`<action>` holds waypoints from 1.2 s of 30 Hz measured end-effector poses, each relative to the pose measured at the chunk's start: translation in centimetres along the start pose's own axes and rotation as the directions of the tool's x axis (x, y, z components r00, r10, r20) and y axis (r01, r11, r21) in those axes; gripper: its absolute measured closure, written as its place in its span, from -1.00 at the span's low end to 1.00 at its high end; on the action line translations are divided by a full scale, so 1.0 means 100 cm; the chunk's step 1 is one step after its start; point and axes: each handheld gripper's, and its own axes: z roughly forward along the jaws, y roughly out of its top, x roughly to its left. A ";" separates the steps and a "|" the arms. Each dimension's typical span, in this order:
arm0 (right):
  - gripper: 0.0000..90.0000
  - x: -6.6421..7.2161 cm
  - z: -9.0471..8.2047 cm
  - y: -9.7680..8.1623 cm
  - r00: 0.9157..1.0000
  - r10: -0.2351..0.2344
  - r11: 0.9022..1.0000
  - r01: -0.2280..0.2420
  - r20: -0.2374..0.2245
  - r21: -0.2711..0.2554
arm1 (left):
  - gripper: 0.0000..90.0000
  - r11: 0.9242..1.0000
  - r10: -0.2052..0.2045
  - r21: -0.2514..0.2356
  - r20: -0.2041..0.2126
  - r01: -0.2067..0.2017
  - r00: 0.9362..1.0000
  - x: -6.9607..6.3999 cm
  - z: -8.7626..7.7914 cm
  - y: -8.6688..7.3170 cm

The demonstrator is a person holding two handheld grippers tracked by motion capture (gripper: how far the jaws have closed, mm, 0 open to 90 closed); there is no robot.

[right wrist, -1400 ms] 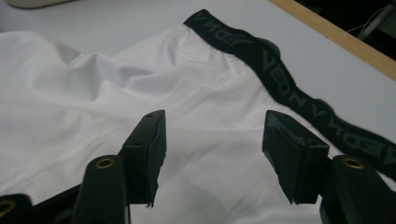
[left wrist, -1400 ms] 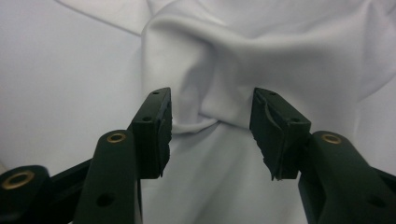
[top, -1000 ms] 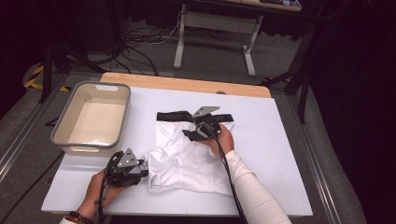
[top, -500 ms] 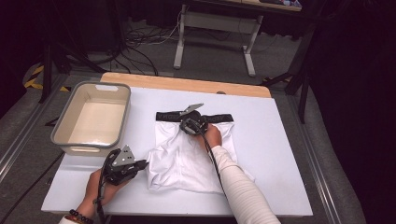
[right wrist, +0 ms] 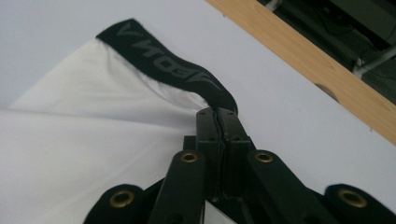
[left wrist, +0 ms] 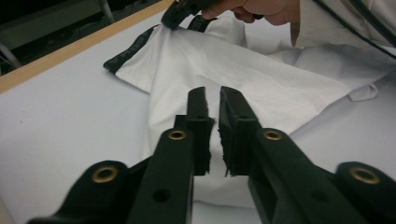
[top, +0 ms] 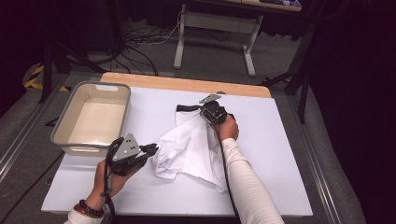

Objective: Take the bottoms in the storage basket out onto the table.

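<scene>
The garment (top: 191, 149) is lying between the two grippers' fingers, the tub (top: 63, 133) sitting beyond the left gripper (top: 152, 150)

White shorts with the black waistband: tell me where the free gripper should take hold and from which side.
Grip the loose left end of the black waistband of the white shorts, coming from the grey bin side. It lies flat and uncovered on the table, while the right gripper is shut on its other end. The left gripper sits at the hem.
</scene>
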 end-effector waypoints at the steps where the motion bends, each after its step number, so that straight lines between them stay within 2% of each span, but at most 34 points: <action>1: 0.90 -0.002 0.001 -0.002 1.000 0.004 1.000 -0.004 0.004 0.010 | 0.73 1.000 0.011 0.012 0.001 -0.011 1.000 -0.001 0.001 -0.002; 2: 0.66 -0.005 0.001 -0.004 1.000 0.012 1.000 -0.012 0.024 0.025 | 0.65 0.999 0.023 0.029 -0.008 -0.022 1.000 -0.002 0.002 -0.004; 3: 0.51 -0.007 0.000 -0.006 0.999 0.033 0.999 -0.034 0.033 0.033 | 0.54 0.999 0.030 0.040 -0.018 -0.029 0.999 -0.003 0.002 -0.006; 4: 0.33 -0.009 -0.001 -0.007 0.999 0.041 0.999 -0.041 0.027 0.034 | 0.50 0.998 0.037 0.050 -0.009 -0.036 0.999 -0.003 0.000 -0.010; 5: 0.33 -0.009 -0.001 -0.007 0.999 0.041 0.999 -0.041 0.027 0.034 | 0.44 0.998 0.037 0.050 -0.009 -0.036 0.999 -0.003 0.000 -0.010; 6: 0.16 -0.009 -0.004 -0.007 0.998 0.051 0.998 -0.053 0.040 0.030 | 0.44 0.998 0.042 0.055 -0.010 -0.042 0.999 -0.004 -0.002 -0.013; 7: 0.15 -0.009 -0.013 -0.008 0.998 0.062 0.998 -0.062 0.028 0.000 | 0.37 0.997 0.043 0.059 -0.008 -0.043 0.999 -0.004 -0.004 -0.015; 8: 0.15 -0.009 -0.013 -0.008 0.998 0.062 0.998 -0.062 0.028 0.000 | 0.37 0.996 0.055 0.066 -0.010 -0.054 0.998 -0.004 -0.006 -0.017; 9: 0.09 -0.006 -0.026 -0.009 0.999 0.049 0.998 -0.048 0.011 -0.028 | 0.24 0.996 0.059 0.064 -0.014 -0.058 0.998 -0.005 -0.009 -0.019; 12: 0.09 0.001 -0.049 -0.012 0.998 0.022 0.995 -0.027 -0.052 -0.095 | 0.12 0.998 0.049 0.050 -0.010 -0.048 0.999 -0.005 -0.017 -0.028; 13: 0.09 0.001 -0.049 -0.012 0.998 0.022 0.995 -0.027 -0.052 -0.095 | 0.07 0.998 0.049 0.050 -0.010 -0.048 0.999 -0.005 -0.017 -0.028; 14: 0.11 0.009 -0.067 -0.017 0.992 0.010 0.989 -0.028 -0.122 -0.148 | 0.04 0.996 0.045 0.071 -0.005 -0.045 0.999 -0.005 -0.017 -0.033; 15: 0.11 0.009 -0.067 -0.017 0.992 0.010 0.989 -0.028 -0.122 -0.148 | 0.01 0.996 0.045 0.071 -0.005 -0.045 0.999 -0.005 -0.017 -0.033; 16: 0.12 0.015 -0.075 -0.020 0.987 0.002 0.986 -0.030 -0.162 -0.167 | 0.01 0.996 0.044 0.082 0.000 -0.044 0.999 -0.006 -0.016 -0.036; 17: 0.16 0.029 -0.090 -0.029 0.972 -0.023 0.979 -0.026 -0.235 -0.200 | -0.01 0.993 0.047 0.108 0.004 -0.047 0.999 -0.008 -0.014 -0.042; 18: 0.20 0.038 -0.096 -0.034 0.962 -0.043 0.976 -0.018 -0.270 -0.219 | -0.02 0.993 0.047 0.108 0.004 -0.047 0.999 -0.008 -0.014 -0.042; 19: 0.20 0.038 -0.096 -0.034 0.962 -0.043 0.976 -0.018 -0.270 -0.219 | -0.02 0.993 0.039 0.113 0.012 -0.040 0.999 -0.010 -0.012 -0.044; 20: 0.22 0.048 -0.102 -0.040 0.957 -0.069 0.973 0.002 -0.283 -0.229 | -0.02 0.992 0.031 0.122 0.024 -0.034 0.999 -0.011 -0.010 -0.046; 21: 0.32 0.066 -0.109 -0.052 0.940 -0.117 0.968 0.036 -0.319 -0.248 | -0.03 0.992 0.027 0.126 0.034 -0.031 0.999 -0.013 -0.008 -0.048; 22: 0.32 0.066 -0.109 -0.052 0.940 -0.117 0.968 0.036 -0.319 -0.248 | -0.03 0.991 0.022 0.133 0.049 -0.029 0.999 -0.015 -0.005 -0.048; 23: 0.36 0.082 -0.113 -0.063 0.921 -0.152 0.966 0.062 -0.360 -0.249 | -0.03 0.990 0.012 0.136 0.069 -0.022 0.998 -0.018 -0.003 -0.049; 24: 0.36 0.082 -0.113 -0.063 0.921 -0.152 0.966 0.062 -0.360 -0.249 | -0.03 0.990 0.009 0.142 0.089 -0.022 0.996 -0.020 0.000 -0.048; 25: 0.39 0.094 -0.115 -0.073 0.893 -0.164 0.966 0.059 -0.418 -0.252 | -0.05 0.988 0.003 0.151 0.113 -0.020 0.994 -0.025 0.007 -0.048; 26: 0.39 0.094 -0.115 -0.073 0.893 -0.164 0.966 0.059 -0.418 -0.252 | -0.06 0.988 0.003 0.151 0.113 -0.020 0.994 -0.025 0.007 -0.048; 27: 0.34 0.107 -0.115 -0.080 0.875 -0.212 0.963 0.112 -0.436 -0.244 | -0.09 0.988 -0.006 0.151 0.113 -0.012 0.994 -0.027 0.011 -0.047; 28: 0.29 0.112 -0.112 -0.083 0.868 -0.232 0.962 0.137 -0.440 -0.237 | -0.10 0.986 -0.041 0.163 0.109 0.023 0.993 -0.028 0.018 -0.046; 29: 0.25 0.116 -0.108 -0.085 0.862 -0.238 0.964 0.150 -0.448 -0.221 | -0.11 0.985 -0.059 0.165 0.111 0.040 0.992 -0.028 0.022 -0.046; 31: 0.23 0.118 -0.104 -0.086 0.858 -0.249 0.963 0.169 -0.449 -0.211 | -0.14 0.985 -0.070 0.164 0.117 0.050 0.991 -0.027 0.024 -0.045; 32: 0.16 0.123 -0.095 -0.087 0.850 -0.248 0.966 0.181 -0.464 -0.184 | -0.15 0.983 -0.076 0.177 0.105 0.056 0.992 -0.027 0.030 -0.044; 33: 0.14 0.124 -0.093 -0.088 0.842 -0.254 0.965 0.190 -0.476 -0.179 | -0.17 0.981 -0.084 0.183 0.105 0.064 0.991 -0.026 0.032 -0.044; 34: 0.14 0.124 -0.093 -0.088 0.842 -0.254 0.965 0.190 -0.476 -0.179 | -0.17 0.981 -0.084 0.183 0.105 0.064 0.991 -0.026 0.032 -0.044; 35: 0.16 0.128 -0.087 -0.088 0.843 -0.279 0.960 0.227 -0.461 -0.166 | -0.17 0.980 -0.087 0.189 0.104 0.066 0.991 -0.025 0.035 -0.044; 36: 0.16 0.128 -0.087 -0.088 0.843 -0.279 0.960 0.227 -0.461 -0.166 | -0.17 0.978 -0.088 0.197 0.099 0.068 0.991 -0.024 0.037 -0.044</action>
